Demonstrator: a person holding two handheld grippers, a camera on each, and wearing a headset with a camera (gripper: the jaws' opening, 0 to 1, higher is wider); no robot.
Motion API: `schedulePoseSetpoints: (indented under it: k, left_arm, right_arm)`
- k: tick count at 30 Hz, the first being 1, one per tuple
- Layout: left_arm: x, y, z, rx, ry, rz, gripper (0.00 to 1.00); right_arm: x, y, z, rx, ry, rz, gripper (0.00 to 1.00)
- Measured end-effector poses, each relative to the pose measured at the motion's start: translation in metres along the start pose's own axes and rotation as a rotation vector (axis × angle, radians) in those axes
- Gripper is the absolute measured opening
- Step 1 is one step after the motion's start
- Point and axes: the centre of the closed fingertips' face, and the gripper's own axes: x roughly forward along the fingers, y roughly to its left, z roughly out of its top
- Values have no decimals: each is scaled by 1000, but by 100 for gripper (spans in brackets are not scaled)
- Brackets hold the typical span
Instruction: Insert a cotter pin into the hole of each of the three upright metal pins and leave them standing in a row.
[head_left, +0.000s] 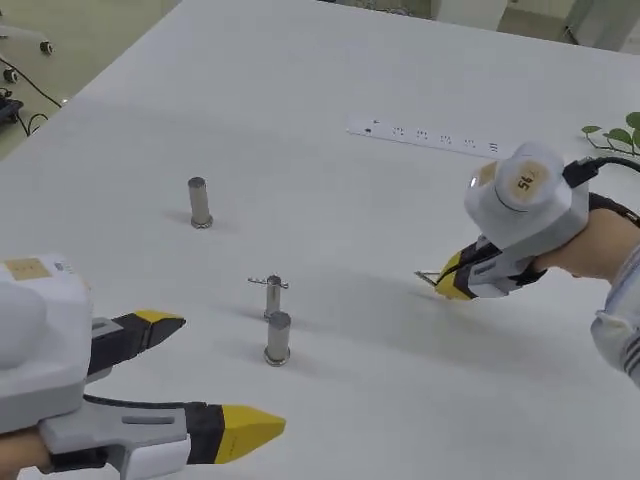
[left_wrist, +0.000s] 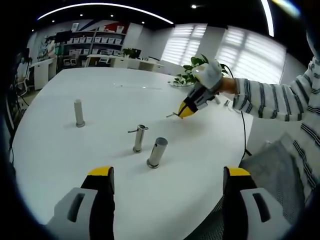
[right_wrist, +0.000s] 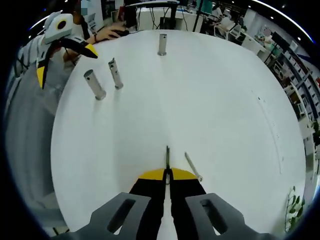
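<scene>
Three upright metal pins stand on the white table (head_left: 400, 60): a far pin (head_left: 199, 202), a middle pin (head_left: 272, 296) with a cotter pin (head_left: 268, 283) through its hole, and a near pin (head_left: 277, 337) beside it. My right gripper (head_left: 440, 281) is shut on a cotter pin (right_wrist: 167, 157), its tip low over the table to the right of the pins. Another loose cotter pin (right_wrist: 192, 166) lies on the table just beside it. My left gripper (left_wrist: 170, 175) is held open near the table's front edge, with nothing between its fingers.
A white power strip (head_left: 425, 138) lies across the far side of the table. Green plant leaves (head_left: 618, 132) reach in at the right edge. Beyond the table's left edge, cables (head_left: 22, 100) lie on the floor.
</scene>
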Motion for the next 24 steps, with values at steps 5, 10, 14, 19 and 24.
schedulePoseSetpoints:
  k: [5,10,14,19,24]
  left_arm:
    - [1,0,9,28,-32,-3,87]
    - [2,0,13,46,-38,-9,87]
    - [3,0,15,53,-38,-21,85]
    - [5,-3,21,64,-41,-47,80]
    - [9,-4,28,68,-46,-63,75]
  right_arm:
    - [-8,4,2,2,-26,-16,3]
    - [-16,5,7,-4,-55,-54,3]
    - [-24,6,12,-13,-82,-80,3]
    - [-35,11,24,-23,-131,-103,3]
    - [-37,26,34,-22,-173,-64,3]
